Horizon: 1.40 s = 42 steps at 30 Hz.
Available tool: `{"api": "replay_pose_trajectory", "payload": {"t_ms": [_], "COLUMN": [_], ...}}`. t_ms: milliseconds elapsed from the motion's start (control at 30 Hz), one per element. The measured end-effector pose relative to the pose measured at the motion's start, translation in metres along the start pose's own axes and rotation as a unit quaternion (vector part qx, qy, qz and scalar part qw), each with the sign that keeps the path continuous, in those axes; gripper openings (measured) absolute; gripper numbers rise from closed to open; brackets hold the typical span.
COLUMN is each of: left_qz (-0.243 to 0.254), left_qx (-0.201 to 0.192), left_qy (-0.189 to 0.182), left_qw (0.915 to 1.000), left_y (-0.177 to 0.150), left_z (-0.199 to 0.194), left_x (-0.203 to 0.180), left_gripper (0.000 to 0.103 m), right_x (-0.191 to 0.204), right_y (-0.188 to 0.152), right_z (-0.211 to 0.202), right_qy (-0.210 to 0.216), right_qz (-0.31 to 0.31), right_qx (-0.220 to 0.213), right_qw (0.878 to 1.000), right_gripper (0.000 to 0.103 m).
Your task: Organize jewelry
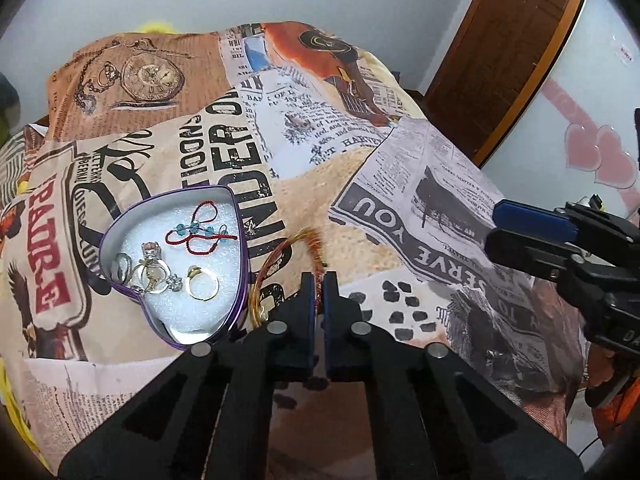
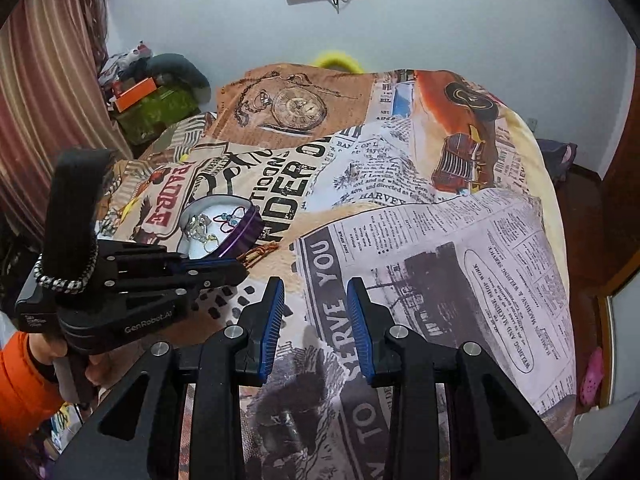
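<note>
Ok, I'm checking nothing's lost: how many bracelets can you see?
2. A red cord bracelet lies in the heart-shaped tin; a gold bangle lies on the bedspread beside it, pinched by the left gripper. Rings could hide more.

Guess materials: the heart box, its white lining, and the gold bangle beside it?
Heart box: probably painted tin; thin purple wall with a shiny pale inside. White lining: looks like foam; grainy, matte, speckled surface. Gold bangle: seemingly thin metal wire, glossy gold with reddish streaks; plating or thread wrap can't be told. Left gripper is shut on it.
</note>
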State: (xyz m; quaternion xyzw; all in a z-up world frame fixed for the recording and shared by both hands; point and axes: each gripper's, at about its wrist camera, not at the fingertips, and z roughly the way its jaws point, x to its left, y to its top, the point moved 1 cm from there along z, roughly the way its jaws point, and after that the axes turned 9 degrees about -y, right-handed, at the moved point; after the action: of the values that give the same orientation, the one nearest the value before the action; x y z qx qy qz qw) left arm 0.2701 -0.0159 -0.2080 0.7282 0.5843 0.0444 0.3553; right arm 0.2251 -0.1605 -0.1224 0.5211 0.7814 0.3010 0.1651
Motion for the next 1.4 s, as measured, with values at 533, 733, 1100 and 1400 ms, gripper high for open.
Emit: {"api": "replay_pose_trajectory", "payload": {"t_ms": [533,733,1100,1400], "left_qz": [0.038,0.035,0.031,0.060], "left_qx": [-0.092,-0.061,-0.133,-0.265], "left_qy": [0.065,0.078,0.096,0.122], "left_qw": [0.9929,0.9944,0.9860,0.9545], "left_y": [0.020,0.016,0.006,-0.012], "left_z": [-0.069,-0.044,-0.116,-0.215], "left_x": [0.002,0.024,0.001,-0.047], "left_gripper": [0.001,0.001,0.007,0.021], "right_x": [0.015,0.026,0.042,0.068], "right_y": [0.012,0.019,0.034,0.037], "right_z": [0.000,-0.006,-0.049,-0.140], "right_qy": [0.023,0.036,0.050,0.037], "right_qz": [0.008,0.005,-0.002,-0.017], "right_qx": [-0.017,-0.028,-0.086,-0.225], "right_qw": [1.000,0.999,0.995,0.974], "right_gripper": [0.030,0.030,0.030,0.030]}}
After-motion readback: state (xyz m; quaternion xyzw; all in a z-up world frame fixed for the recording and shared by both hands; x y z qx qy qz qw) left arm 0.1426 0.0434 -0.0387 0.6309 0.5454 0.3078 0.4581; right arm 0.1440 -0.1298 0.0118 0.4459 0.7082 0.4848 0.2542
